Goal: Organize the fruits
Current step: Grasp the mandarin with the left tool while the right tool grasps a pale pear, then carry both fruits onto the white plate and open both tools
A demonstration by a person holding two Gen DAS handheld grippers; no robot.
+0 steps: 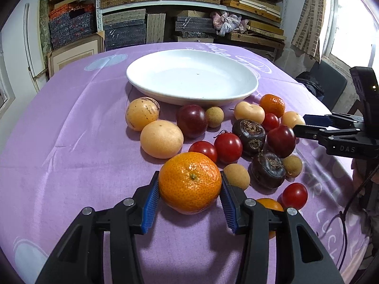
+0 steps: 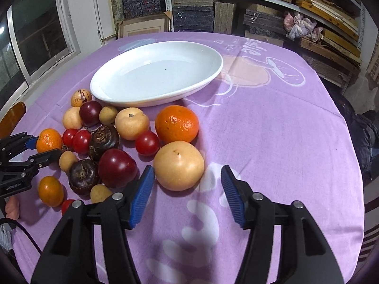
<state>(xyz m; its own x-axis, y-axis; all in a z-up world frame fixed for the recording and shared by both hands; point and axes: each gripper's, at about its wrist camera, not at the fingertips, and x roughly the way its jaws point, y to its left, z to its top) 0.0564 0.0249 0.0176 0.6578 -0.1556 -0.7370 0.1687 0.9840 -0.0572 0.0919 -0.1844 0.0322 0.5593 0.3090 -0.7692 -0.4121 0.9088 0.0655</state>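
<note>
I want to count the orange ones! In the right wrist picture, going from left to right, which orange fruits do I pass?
Mandarin between the left gripper's jaws → small orange fruit lower down → big mandarin near the white plate.

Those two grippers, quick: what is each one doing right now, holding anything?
Left gripper: shut on the mandarin.
Right gripper: open, holding nothing; a pale round fruit sits just ahead.
</note>
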